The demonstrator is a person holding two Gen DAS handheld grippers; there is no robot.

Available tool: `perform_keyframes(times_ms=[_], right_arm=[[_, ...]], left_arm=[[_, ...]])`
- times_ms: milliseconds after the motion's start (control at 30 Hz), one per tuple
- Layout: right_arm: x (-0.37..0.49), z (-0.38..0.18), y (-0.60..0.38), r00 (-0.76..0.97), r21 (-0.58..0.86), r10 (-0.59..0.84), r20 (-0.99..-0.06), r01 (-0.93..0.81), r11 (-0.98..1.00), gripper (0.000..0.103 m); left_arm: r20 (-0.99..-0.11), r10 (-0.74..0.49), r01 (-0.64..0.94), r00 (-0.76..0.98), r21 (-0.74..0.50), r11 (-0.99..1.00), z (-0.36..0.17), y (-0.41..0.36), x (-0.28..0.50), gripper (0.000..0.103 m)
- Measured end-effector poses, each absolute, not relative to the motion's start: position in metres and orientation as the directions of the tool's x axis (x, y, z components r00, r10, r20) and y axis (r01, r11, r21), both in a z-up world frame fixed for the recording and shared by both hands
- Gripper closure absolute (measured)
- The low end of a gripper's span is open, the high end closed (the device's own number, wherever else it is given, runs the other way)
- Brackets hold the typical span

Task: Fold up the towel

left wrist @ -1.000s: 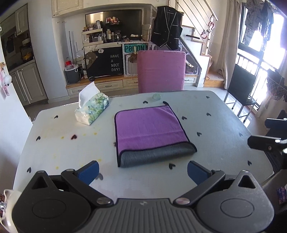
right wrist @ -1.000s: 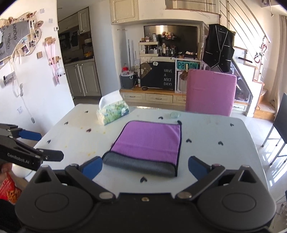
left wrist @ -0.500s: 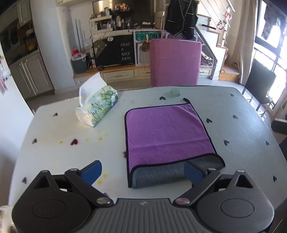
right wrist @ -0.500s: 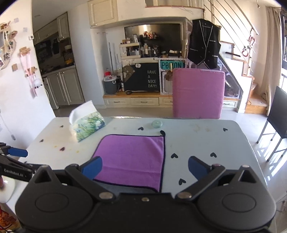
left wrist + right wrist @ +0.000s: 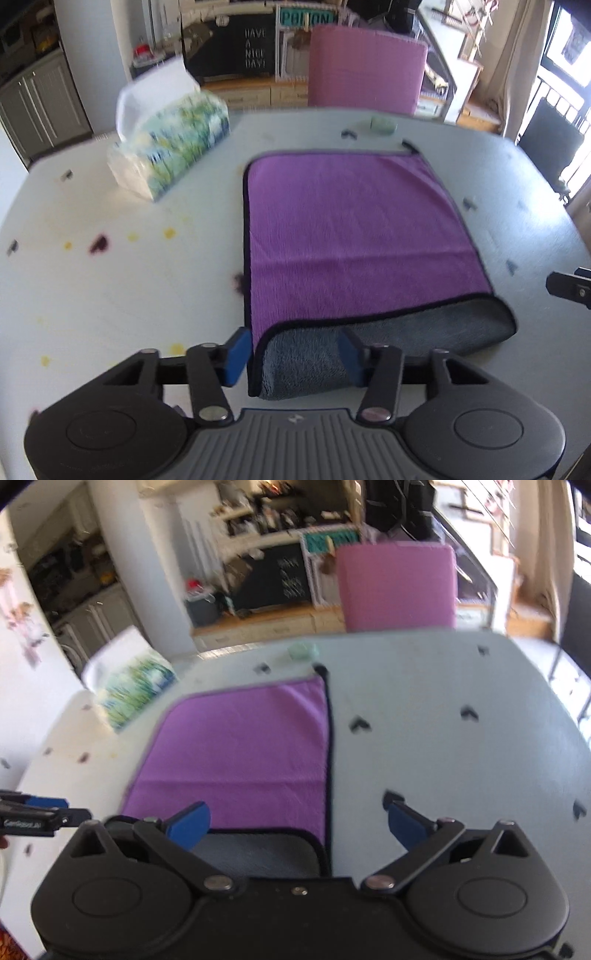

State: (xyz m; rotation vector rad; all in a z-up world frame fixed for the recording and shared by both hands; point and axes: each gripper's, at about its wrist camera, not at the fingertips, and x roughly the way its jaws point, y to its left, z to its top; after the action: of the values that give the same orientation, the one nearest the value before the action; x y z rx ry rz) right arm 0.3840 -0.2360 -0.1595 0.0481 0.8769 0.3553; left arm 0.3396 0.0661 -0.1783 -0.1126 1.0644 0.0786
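Note:
A purple towel (image 5: 351,236) with a grey underside lies folded on the white table (image 5: 110,295); its grey folded edge (image 5: 406,332) faces me. My left gripper (image 5: 293,352) is open, its fingers straddling the towel's near left corner. My right gripper (image 5: 299,823) is open, its blue pads on either side of the towel's near right corner (image 5: 258,845). The towel also shows in the right wrist view (image 5: 243,746). Each gripper's tip shows at the edge of the other's view.
A tissue pack (image 5: 170,147) stands at the table's far left. A small pale green object (image 5: 382,123) lies behind the towel. A pink chair (image 5: 365,70) stands at the far side, a dark chair (image 5: 550,144) at the right.
Both grippers have moved forward and down to the towel's near edge. The left gripper's fingers have narrowed around the near left corner. The towel has not moved.

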Motion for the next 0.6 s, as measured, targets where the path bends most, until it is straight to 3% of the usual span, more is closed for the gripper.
perform_keyframes(times_ms=[133, 200, 267, 367, 600], right_arm=[[0.395, -0.19, -0.234, 0.549, 0.202, 0.329, -0.768, -0.279, 0.939, 0.001], [0.399, -0.199, -0.234, 0.519, 0.229, 0.345, -0.782, -0.276, 0.934, 0.009], [0.404, -0.208, -0.234, 0.485, 0.259, 0.363, -0.796, -0.27, 0.927, 0.027], [0.41, -0.22, -0.233, 0.447, 0.276, 0.368, -0.816, -0.258, 0.926, 0.043], [0.415, -0.233, -0.228, 0.385, 0.285, 0.383, -0.84, -0.287, 0.914, 0.059]], left_arm=[[-0.897, -0.008, -0.121, 0.442, -0.068, 0.99, -0.199, 0.069, 0.346, 0.064], [-0.902, -0.022, -0.127, 0.431, -0.085, 0.988, -0.206, 0.072, 0.347, 0.069], [-0.906, -0.033, -0.134, 0.422, -0.099, 0.986, -0.212, 0.074, 0.35, 0.075], [-0.915, -0.035, -0.138, 0.402, -0.098, 0.986, -0.219, 0.076, 0.354, 0.082], [-0.924, -0.053, -0.147, 0.378, -0.117, 0.982, -0.229, 0.08, 0.357, 0.095]])
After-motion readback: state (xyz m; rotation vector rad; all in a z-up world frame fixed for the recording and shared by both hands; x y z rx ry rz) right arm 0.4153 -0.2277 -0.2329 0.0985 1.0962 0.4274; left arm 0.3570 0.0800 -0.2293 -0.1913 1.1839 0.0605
